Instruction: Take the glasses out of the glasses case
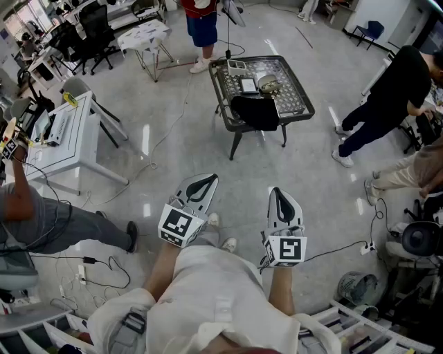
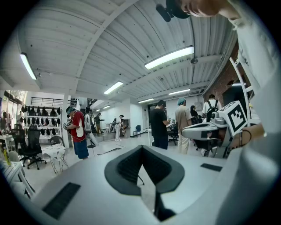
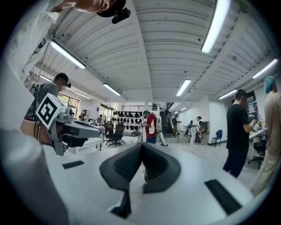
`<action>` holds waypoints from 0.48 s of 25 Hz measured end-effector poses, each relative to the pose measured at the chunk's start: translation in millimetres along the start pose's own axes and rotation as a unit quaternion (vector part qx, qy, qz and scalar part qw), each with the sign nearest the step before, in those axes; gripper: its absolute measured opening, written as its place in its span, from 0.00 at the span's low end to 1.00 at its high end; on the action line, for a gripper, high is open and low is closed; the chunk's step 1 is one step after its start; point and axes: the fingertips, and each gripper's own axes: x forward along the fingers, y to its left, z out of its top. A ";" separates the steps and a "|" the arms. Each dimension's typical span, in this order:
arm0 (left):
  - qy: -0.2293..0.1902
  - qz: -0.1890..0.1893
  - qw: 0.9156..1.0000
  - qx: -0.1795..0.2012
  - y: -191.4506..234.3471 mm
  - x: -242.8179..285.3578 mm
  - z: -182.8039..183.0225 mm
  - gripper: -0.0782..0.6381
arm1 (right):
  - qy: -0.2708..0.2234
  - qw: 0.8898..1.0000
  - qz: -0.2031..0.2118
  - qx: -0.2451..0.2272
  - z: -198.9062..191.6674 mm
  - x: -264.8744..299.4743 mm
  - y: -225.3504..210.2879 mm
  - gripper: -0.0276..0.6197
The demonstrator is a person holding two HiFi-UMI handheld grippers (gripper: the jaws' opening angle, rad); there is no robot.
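A black mesh-top table (image 1: 294,104) stands a few steps ahead of me in the head view. On it lie a large black item (image 1: 255,110), a small white box (image 1: 248,86) and a rounded pale object (image 1: 268,84); I cannot tell which is the glasses case, and no glasses show. My left gripper (image 1: 205,179) and right gripper (image 1: 276,191) are held side by side at waist height over the floor, well short of the table. Both are shut and empty, with the jaws meeting at the tip in the left gripper (image 2: 142,147) view and in the right gripper (image 3: 142,145) view.
A person in a red top (image 1: 201,21) stands behind the table. Another person in black (image 1: 387,104) bends at the right. A white desk (image 1: 62,138) and a seated person (image 1: 41,218) are at the left. Cables (image 1: 97,266) run over the floor, and a fan (image 1: 356,287) sits at the lower right.
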 end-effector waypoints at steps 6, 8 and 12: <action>-0.004 -0.007 1.000 0.001 2.2 10.0 2.8 0.13 | -0.013 1.000 -0.008 0.017 -0.4 7.1 -4.0 0.05; -0.002 -0.006 1.000 0.006 7.9 19.0 2.2 0.13 | -0.006 1.000 -0.008 0.011 -2.2 15.4 -6.8 0.05; -0.006 -0.011 1.000 0.016 25.4 43.7 5.0 0.13 | 0.001 1.000 -0.013 0.007 -5.7 41.8 -15.6 0.05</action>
